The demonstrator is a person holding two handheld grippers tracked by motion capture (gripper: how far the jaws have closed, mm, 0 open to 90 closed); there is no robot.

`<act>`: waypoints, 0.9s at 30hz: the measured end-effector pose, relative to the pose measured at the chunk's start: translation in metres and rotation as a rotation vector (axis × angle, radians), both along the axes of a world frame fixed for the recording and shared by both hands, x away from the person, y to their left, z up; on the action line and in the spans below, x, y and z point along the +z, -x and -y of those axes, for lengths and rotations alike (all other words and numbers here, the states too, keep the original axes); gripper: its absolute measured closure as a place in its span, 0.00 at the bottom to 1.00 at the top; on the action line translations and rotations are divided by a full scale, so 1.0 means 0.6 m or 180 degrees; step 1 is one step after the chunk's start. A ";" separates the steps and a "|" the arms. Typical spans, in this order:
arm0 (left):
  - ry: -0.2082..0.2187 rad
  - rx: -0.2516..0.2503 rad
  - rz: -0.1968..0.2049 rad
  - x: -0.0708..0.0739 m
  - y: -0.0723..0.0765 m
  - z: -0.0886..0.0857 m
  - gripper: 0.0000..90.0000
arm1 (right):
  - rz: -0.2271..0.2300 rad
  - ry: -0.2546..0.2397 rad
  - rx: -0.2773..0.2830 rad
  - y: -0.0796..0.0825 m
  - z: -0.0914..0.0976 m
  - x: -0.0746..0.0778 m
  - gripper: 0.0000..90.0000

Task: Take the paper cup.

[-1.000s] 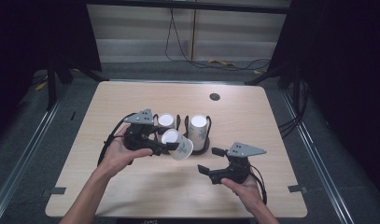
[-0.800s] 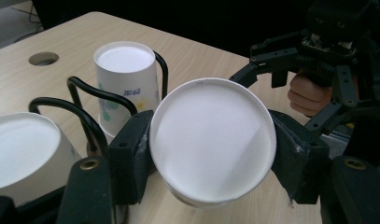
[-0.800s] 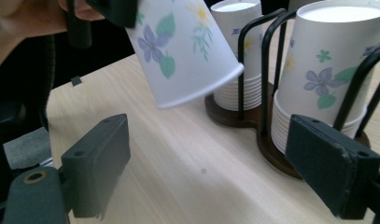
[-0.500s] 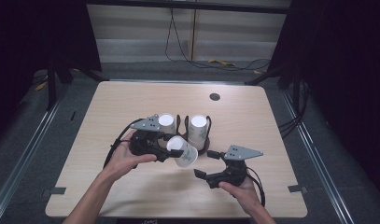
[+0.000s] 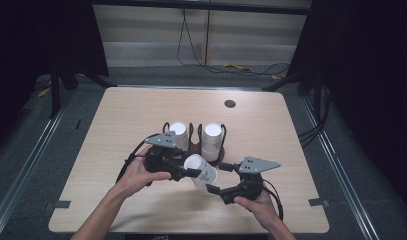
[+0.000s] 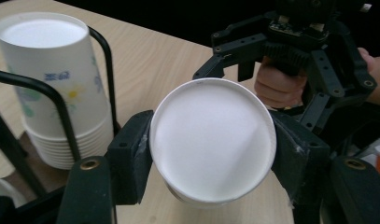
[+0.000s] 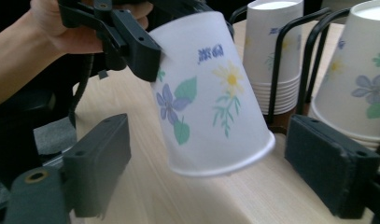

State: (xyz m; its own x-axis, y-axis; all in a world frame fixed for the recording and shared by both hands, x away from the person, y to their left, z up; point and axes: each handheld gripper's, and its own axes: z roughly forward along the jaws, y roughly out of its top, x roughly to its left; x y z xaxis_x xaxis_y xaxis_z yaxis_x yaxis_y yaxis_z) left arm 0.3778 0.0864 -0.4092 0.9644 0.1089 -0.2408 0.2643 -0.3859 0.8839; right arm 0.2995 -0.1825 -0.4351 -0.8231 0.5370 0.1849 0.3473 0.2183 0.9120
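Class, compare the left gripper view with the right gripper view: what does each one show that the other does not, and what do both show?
Left gripper view: the held cup's plain white base and the right gripper beyond it. Right gripper view: the flower print on that cup's side, with the right gripper's jaws standing open on either side of it. Both: the cup clamped in the left gripper and stacked cups in a wire rack.

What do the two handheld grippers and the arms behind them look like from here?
Both the left gripper and the right gripper are black, built of angular linkage bars with blocky black jaw pads. Each carries a grey three-cornered plate on top and trails a black cable. The person's forearms are bare, with no sleeves in frame.
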 end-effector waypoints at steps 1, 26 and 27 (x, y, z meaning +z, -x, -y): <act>0.0010 -0.0018 -0.0005 -0.001 0.000 0.002 0.40 | -0.0003 0.0004 -0.0002 0.000 -0.001 0.000 0.16; 0.0270 -0.0210 -0.0129 0.016 0.015 0.016 0.41 | 0.0036 -0.0222 0.0287 -0.003 -0.002 -0.009 0.15; 0.0276 -0.0219 -0.0130 0.016 0.015 0.015 0.41 | 0.0024 -0.0213 0.0283 -0.003 -0.003 -0.010 0.15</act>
State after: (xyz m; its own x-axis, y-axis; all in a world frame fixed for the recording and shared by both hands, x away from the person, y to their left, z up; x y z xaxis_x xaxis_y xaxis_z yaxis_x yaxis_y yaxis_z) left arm 0.3688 0.0774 -0.3996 0.9581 0.0200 -0.2857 0.2763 -0.3269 0.9038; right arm 0.3011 -0.1809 -0.4410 -0.8685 0.4483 0.2116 0.3224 0.1865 0.9280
